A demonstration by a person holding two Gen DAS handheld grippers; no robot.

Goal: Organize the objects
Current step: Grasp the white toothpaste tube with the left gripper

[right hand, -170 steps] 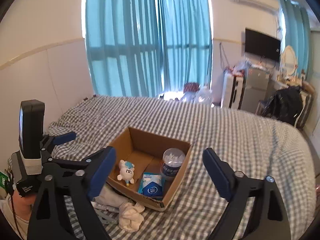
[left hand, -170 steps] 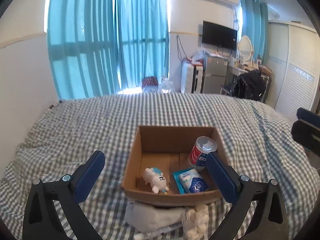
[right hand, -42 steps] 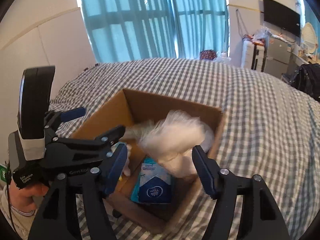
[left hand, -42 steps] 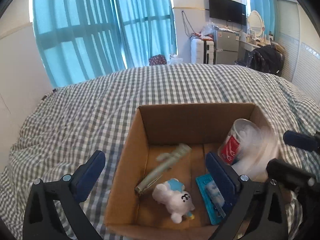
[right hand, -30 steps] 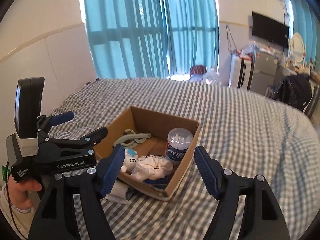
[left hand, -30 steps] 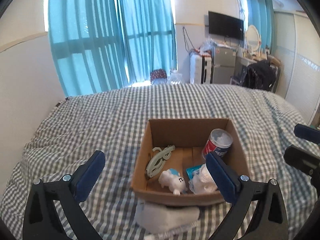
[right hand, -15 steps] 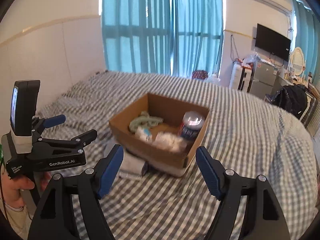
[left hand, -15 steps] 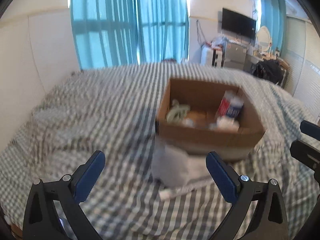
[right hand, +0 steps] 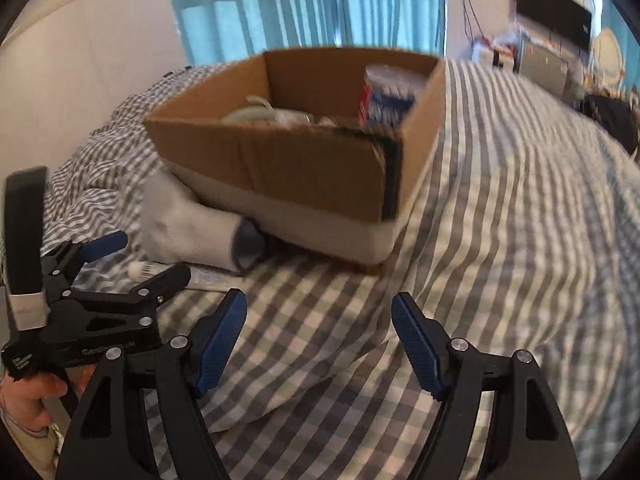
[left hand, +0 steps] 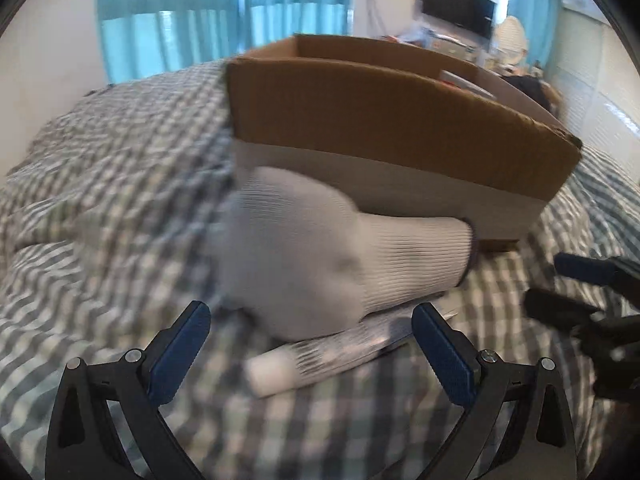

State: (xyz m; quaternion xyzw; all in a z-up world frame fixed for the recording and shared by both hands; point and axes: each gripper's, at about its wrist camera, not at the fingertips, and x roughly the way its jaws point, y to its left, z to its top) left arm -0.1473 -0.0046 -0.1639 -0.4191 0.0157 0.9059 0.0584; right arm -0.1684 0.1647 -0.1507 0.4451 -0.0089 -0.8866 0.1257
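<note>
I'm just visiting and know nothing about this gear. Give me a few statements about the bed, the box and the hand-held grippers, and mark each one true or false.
1. The cardboard box sits on a checked bedspread. True.
2. The white sock is inside the box. False: it lies outside, against the box's near wall.
3. A white tube lies in front of the sock, partly beneath it. True.
4. The left hand-held gripper is clamped on the sock. False: it is open and holds nothing.
5. The right hand-held gripper is open and empty. True.
6. The box is empty. False: a canister stands inside.
</note>
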